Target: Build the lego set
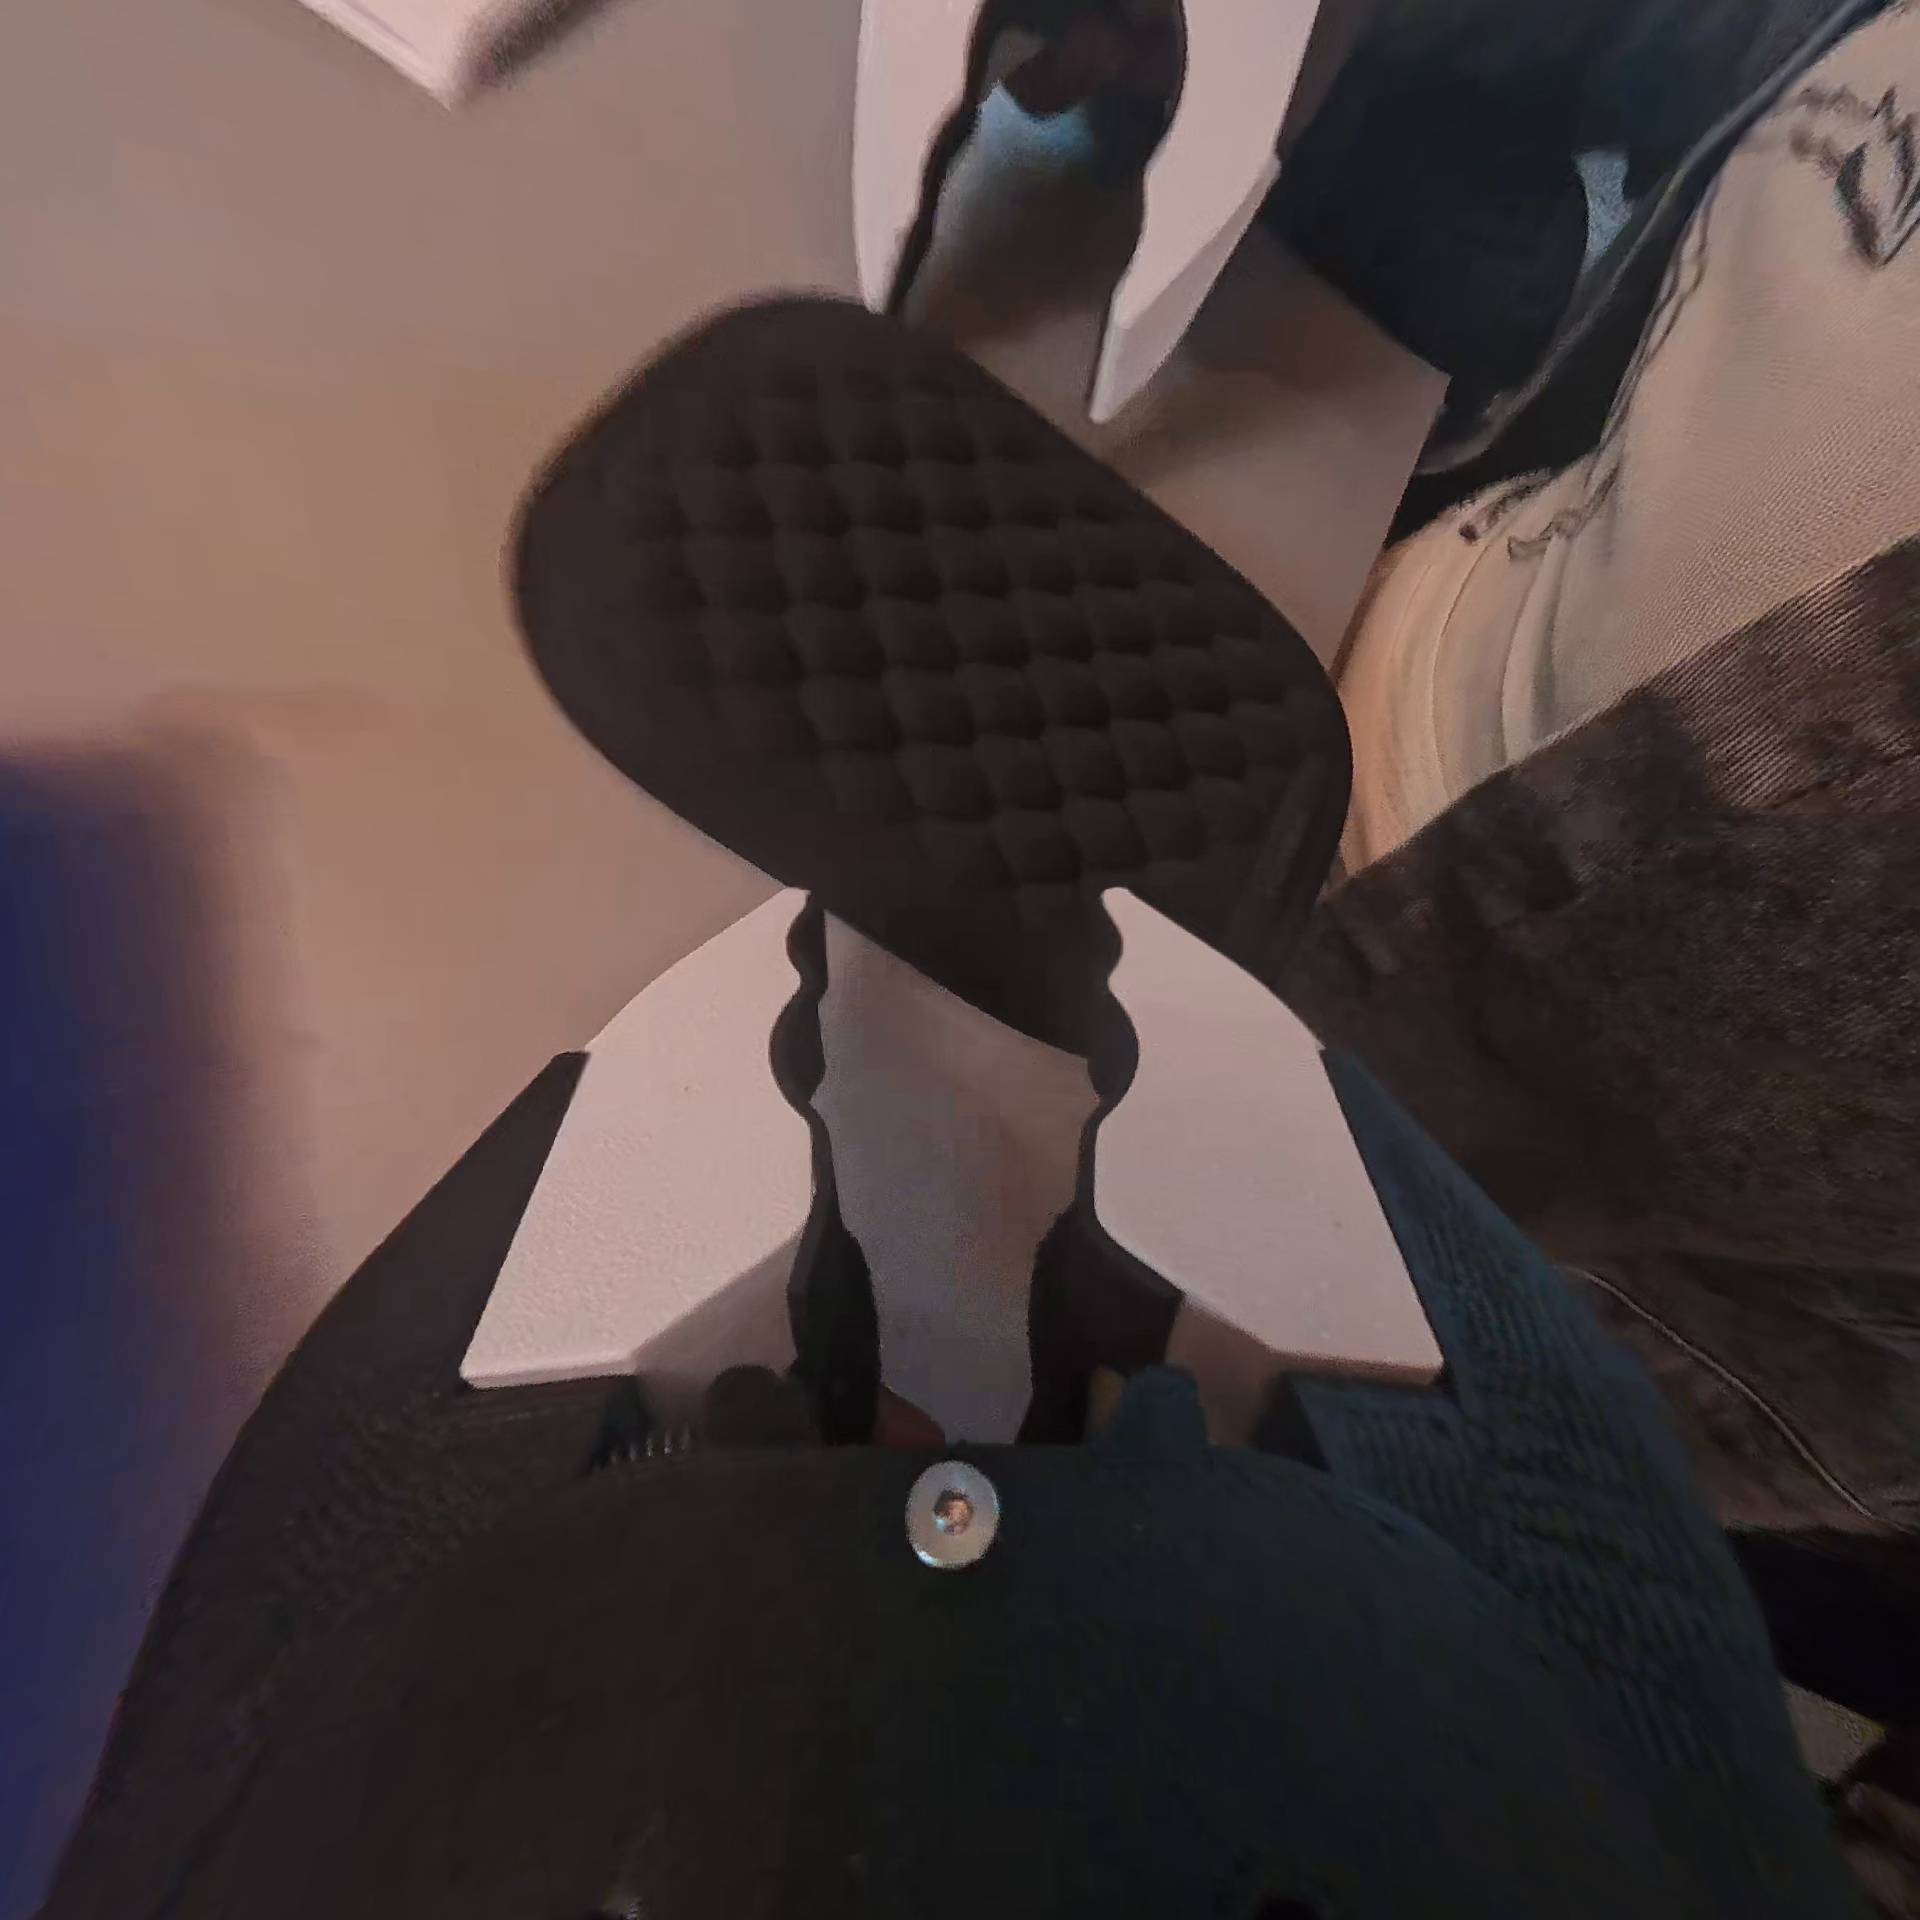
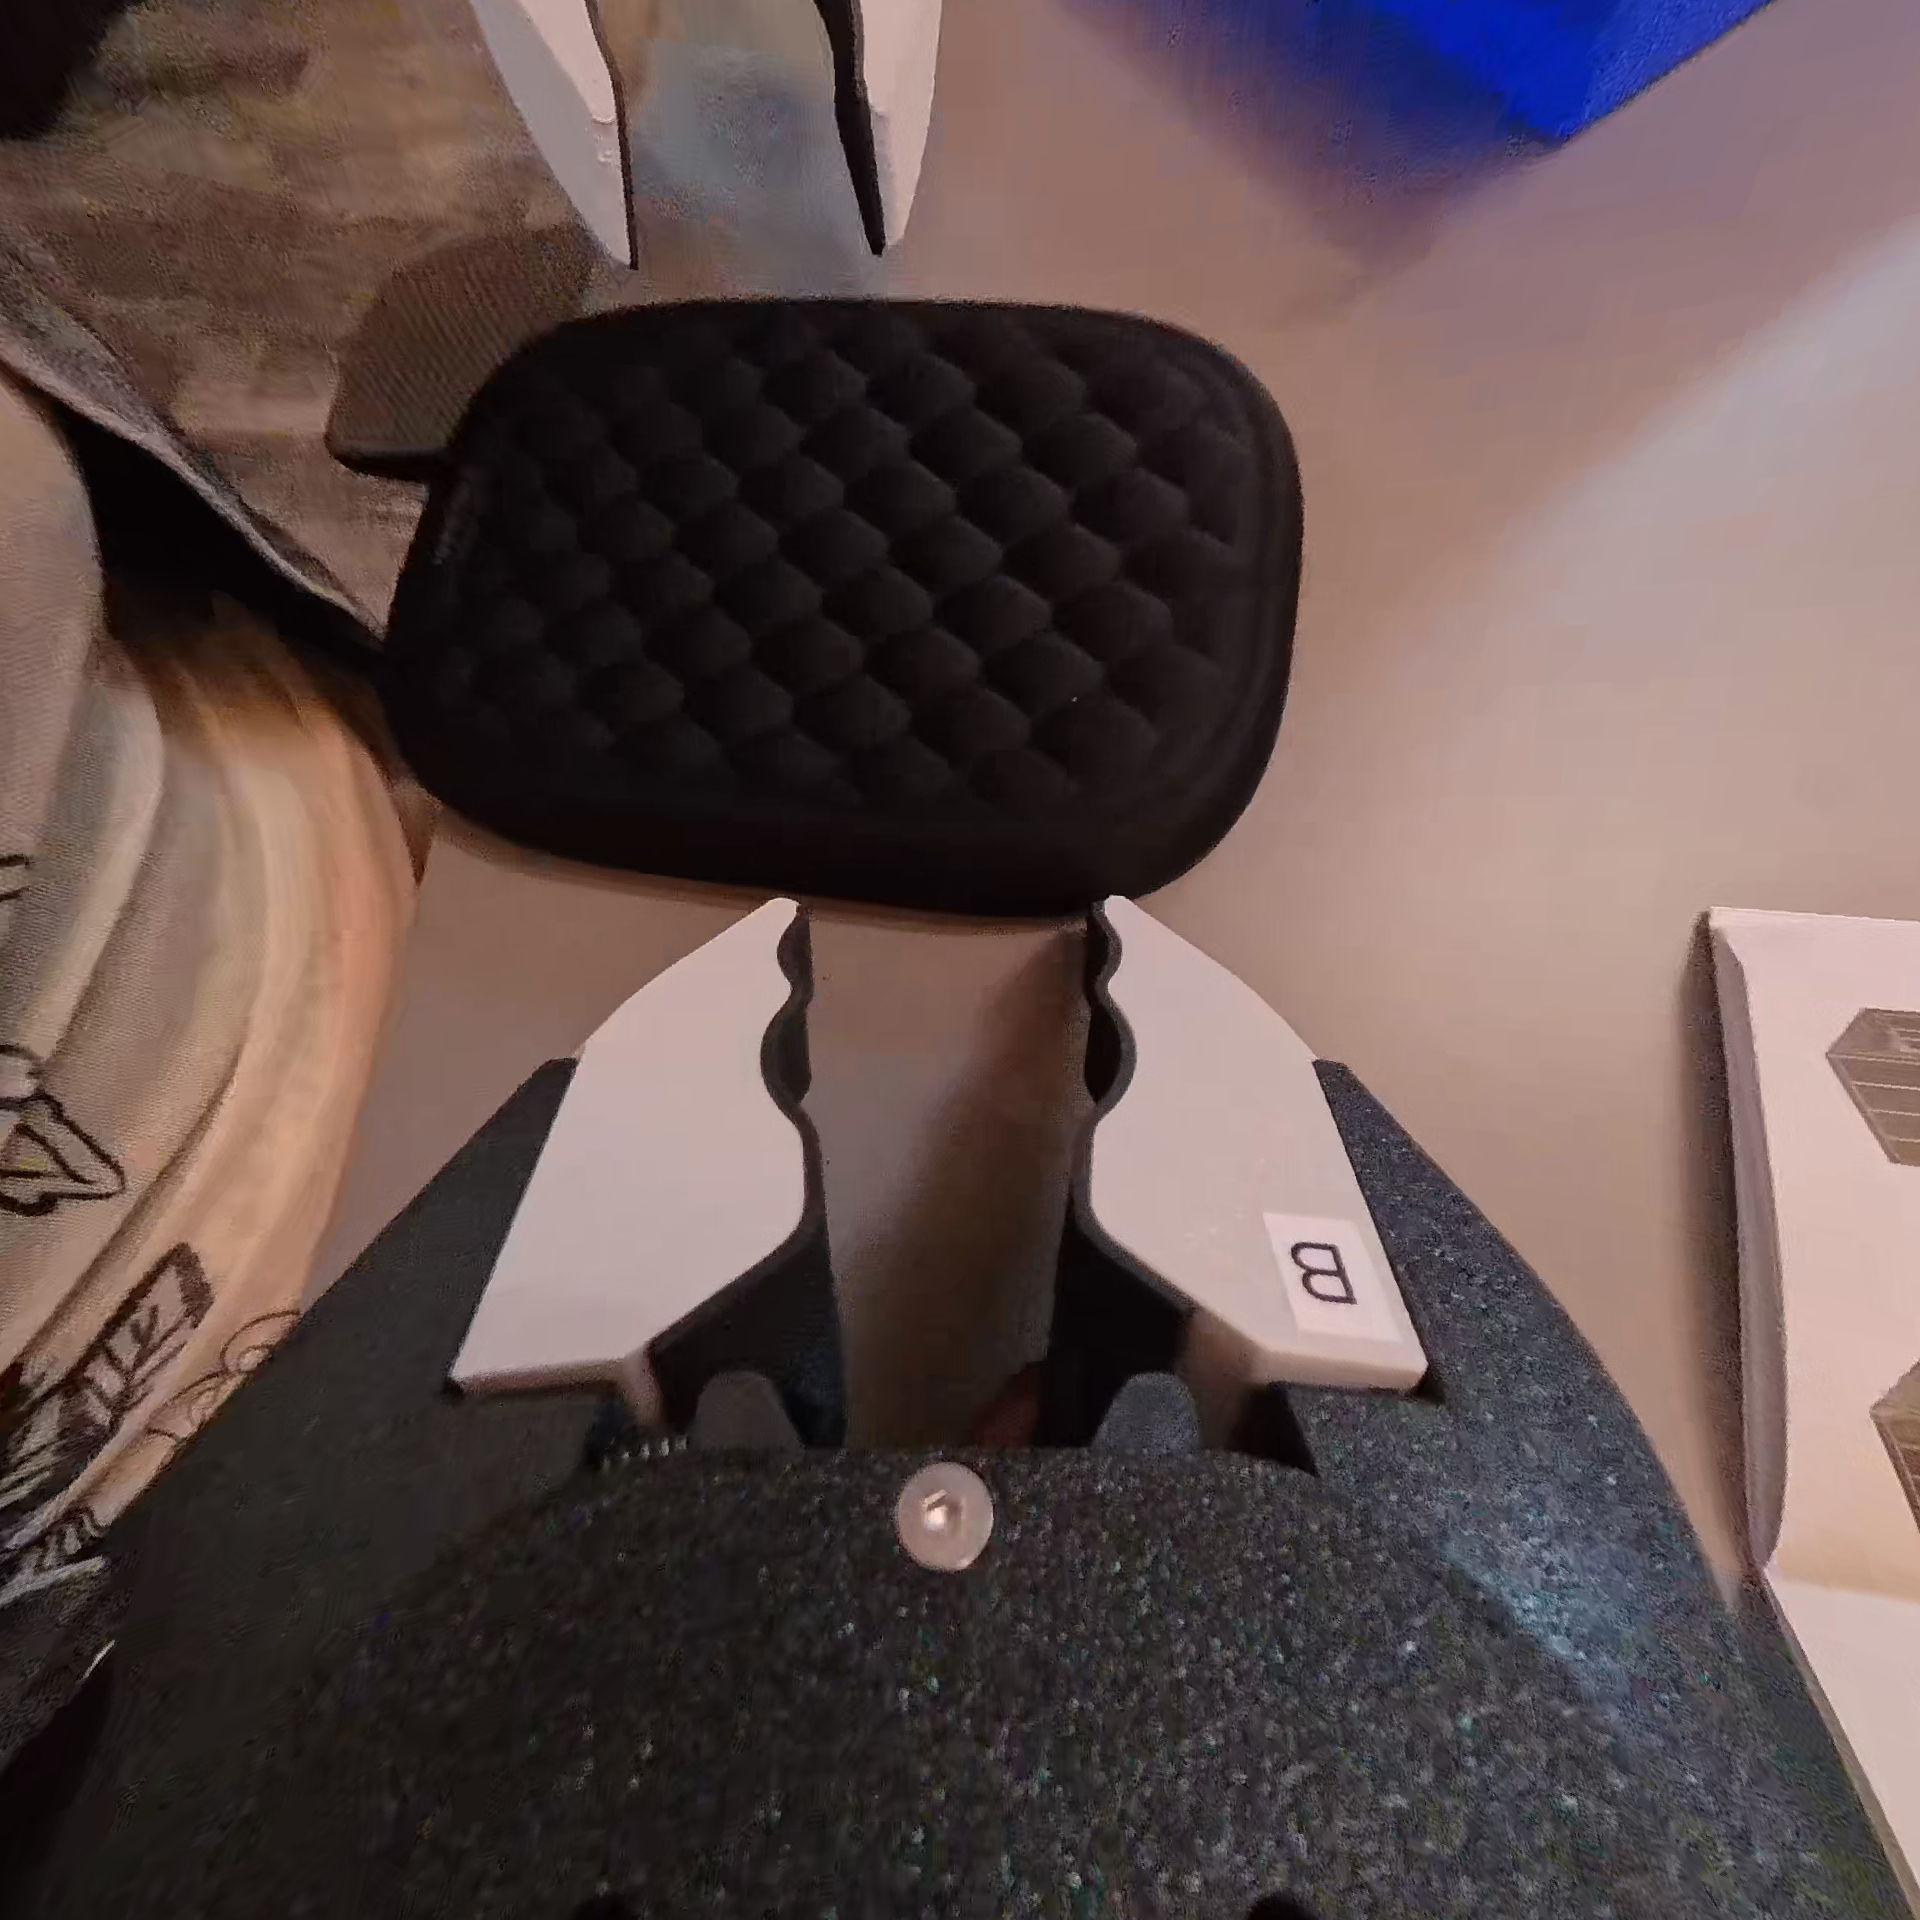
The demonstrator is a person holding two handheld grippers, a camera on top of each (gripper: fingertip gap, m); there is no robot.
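Note:
No lego bricks show in either view. A black quilted pad [image 1: 914,644] lies on the beige table [image 1: 312,468], between my two grippers. My left gripper [image 1: 961,902] is open and empty, with its fingertips at the pad's near corner. My right gripper [image 2: 945,912] is open and empty at the pad's [image 2: 852,603] near edge. Each gripper faces the other across the pad. The right one shows at the top of the left wrist view [image 1: 1008,343], and the left one at the top of the right wrist view [image 2: 753,255].
A white box [image 2: 1818,1247] lies on the table to the right of my right gripper, and its corner shows far left [image 1: 416,42]. A blurred blue object [image 2: 1507,73] sits beyond the pad. A person's cream garment [image 1: 1662,468] and dark trousers [image 1: 1662,987] border the table. Tip to tip, the grippers are about 12 centimetres apart.

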